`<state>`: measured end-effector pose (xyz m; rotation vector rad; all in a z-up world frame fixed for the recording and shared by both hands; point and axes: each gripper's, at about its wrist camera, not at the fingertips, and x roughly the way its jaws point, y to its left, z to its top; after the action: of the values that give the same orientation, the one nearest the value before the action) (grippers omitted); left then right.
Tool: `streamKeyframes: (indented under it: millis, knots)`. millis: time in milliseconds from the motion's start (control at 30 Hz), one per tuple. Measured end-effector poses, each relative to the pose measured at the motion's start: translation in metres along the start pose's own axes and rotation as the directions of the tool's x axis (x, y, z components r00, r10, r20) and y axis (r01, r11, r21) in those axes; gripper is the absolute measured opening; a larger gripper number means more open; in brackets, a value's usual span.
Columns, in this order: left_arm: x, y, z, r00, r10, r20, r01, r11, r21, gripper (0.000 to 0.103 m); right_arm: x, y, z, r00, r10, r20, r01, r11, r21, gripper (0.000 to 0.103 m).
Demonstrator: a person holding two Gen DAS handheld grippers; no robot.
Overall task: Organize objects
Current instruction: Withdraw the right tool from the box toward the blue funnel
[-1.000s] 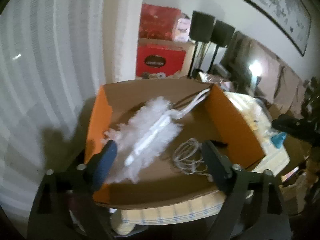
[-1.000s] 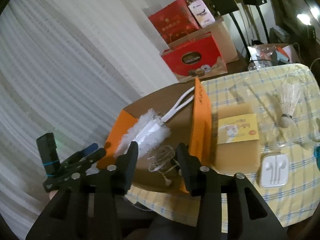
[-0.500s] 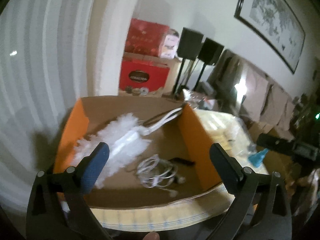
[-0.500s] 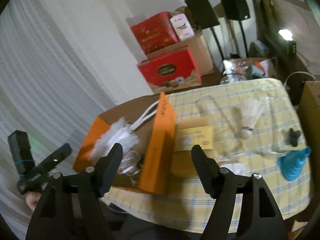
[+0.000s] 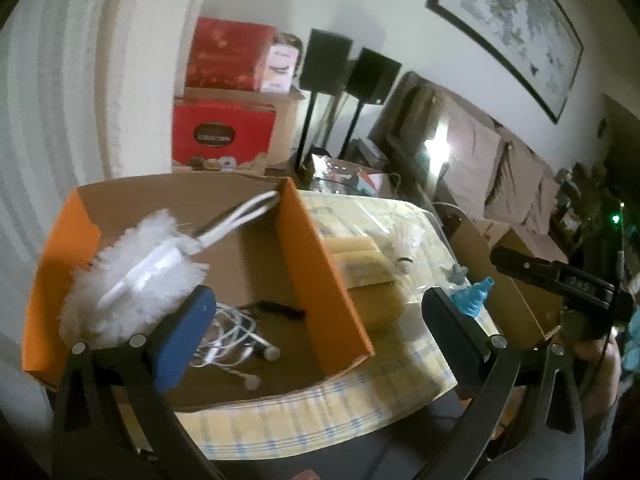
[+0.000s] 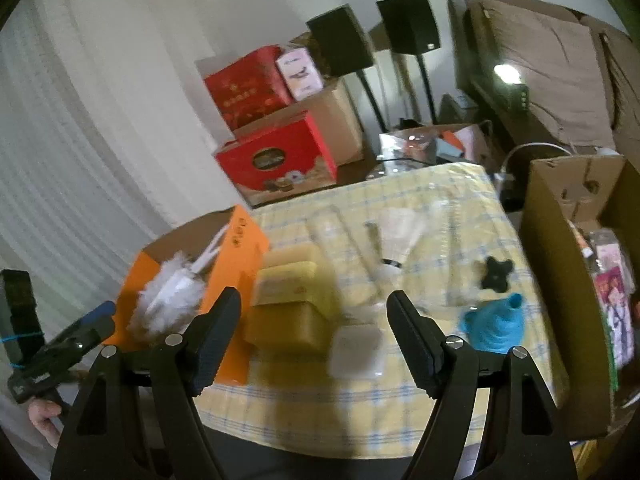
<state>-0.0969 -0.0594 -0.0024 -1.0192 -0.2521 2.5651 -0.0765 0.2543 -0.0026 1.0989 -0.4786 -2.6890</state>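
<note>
An orange cardboard box on the table's left end holds a white fluffy duster, tangled white earphones and a small black item. My left gripper hangs open over the box's near side, holding nothing. My right gripper is open above the table's front edge, near a white earphone case. On the checked cloth lie a yellow box on a tan box, a shuttlecock, a black knob and a blue funnel.
Red gift boxes and two black speakers on stands stand behind the table. A large open cardboard box with packets sits at the table's right. White curtain on the left, sofa at the back right.
Both grippers have pulled back and swung right, so more of the table shows. The right gripper's fingers have spread wider than a second ago. Objects in the box have not moved.
</note>
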Motion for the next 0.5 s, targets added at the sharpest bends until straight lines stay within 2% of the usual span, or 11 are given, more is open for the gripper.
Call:
streamKeyframes:
  millis: [300,500]
  knots:
    - [0.023,-0.032,-0.006,0.999,-0.024,-0.038,0.025,0.999,0.02,0.103,-0.005,-0.034,-0.012,0.997,-0.071,-0.011,0.071,0.997,0.021,0.077]
    - [0.038,-0.042,-0.01,0.998,-0.006,-0.057,0.006,1.0,0.013,0.103,0.003,-0.038,-0.022,0.992,-0.119,-0.027,0.119,0.993,-0.026,0.077]
